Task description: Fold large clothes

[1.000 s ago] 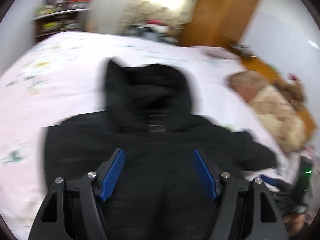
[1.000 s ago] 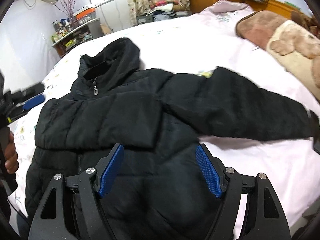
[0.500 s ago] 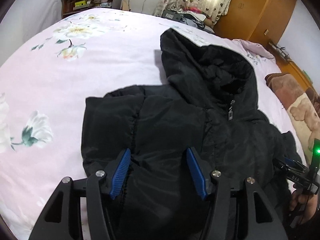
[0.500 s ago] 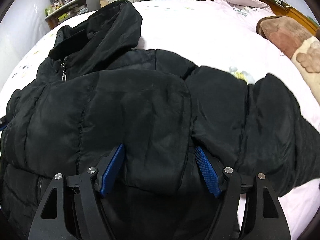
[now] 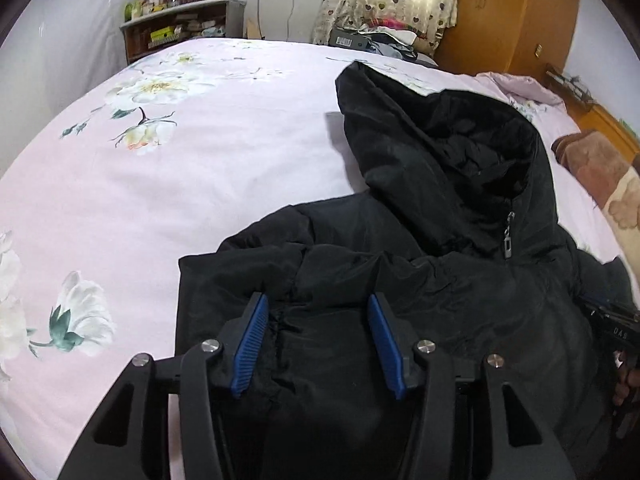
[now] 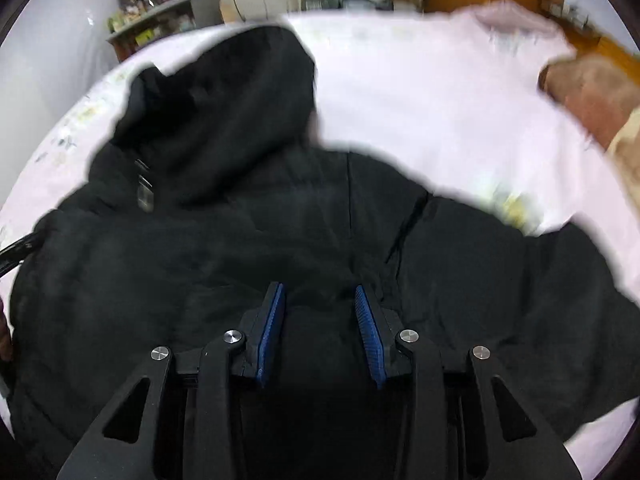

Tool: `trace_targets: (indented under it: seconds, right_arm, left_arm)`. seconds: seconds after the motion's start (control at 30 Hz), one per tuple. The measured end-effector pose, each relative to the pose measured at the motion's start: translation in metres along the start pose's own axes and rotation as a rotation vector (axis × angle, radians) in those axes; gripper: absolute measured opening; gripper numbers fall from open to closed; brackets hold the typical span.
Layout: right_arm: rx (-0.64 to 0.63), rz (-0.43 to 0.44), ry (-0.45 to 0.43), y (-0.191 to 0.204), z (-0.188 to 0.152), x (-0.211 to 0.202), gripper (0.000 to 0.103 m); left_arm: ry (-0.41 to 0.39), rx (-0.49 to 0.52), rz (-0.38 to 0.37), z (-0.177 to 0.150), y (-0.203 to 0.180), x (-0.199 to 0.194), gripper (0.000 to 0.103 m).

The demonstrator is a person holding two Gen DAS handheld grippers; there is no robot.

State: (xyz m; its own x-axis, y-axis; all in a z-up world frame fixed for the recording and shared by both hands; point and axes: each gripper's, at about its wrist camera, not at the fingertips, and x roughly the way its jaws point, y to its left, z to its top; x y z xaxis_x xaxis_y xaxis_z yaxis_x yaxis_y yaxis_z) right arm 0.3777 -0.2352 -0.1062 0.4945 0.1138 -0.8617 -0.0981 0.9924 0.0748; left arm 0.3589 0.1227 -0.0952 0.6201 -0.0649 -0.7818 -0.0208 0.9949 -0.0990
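Note:
A black hooded puffer jacket lies front up on the pink floral bedsheet, with its hood pointing to the far side. My left gripper is low over the jacket's left shoulder, where the sleeve is folded in. Its jaws are closing with a ridge of fabric between the blue pads. My right gripper is down on the jacket near the right armhole seam. Its jaws are also closing, around a bump of fabric. The right sleeve trails off to the right. The right wrist view is blurred.
A brown and cream blanket lies at the bed's right side. Behind the bed are a cluttered shelf, curtains and a wooden wardrobe. A hand holding the other gripper shows at the right edge of the left wrist view.
Both grippers came down closer to the jacket. The right jaws went from wide apart to much narrower, and the left jaws narrowed a little. The left view swung towards the left shoulder.

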Motion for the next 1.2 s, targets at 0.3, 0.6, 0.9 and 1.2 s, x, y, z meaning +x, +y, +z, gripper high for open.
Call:
trace_targets:
  seconds: [0.3, 0.6, 0.9, 1.2]
  right_arm:
    - [-0.028, -0.019, -0.087, 0.008, -0.005, -0.056, 0.037]
    - [-0.057, -0.002, 0.012, 0.011, -0.049, -0.037, 0.037]
    - [-0.045, -0.008, -0.013, 0.006, -0.053, -0.064, 0.037]
    - [0.066, -0.019, -0.129, -0.018, -0.087, -0.156, 0.044]
  left_arm:
    - [-0.056, 0.037, -0.037, 0.002, -0.005, -0.06, 0.043]
    - [0.038, 0.007, -0.035, -0.046, 0.001, -0.049, 0.043]
    - [0.034, 0.017, -0.029, -0.039, -0.011, -0.079, 0.043]
    - [-0.051, 0.063, -0.109, -0.067, -0.049, -0.17, 0.043]
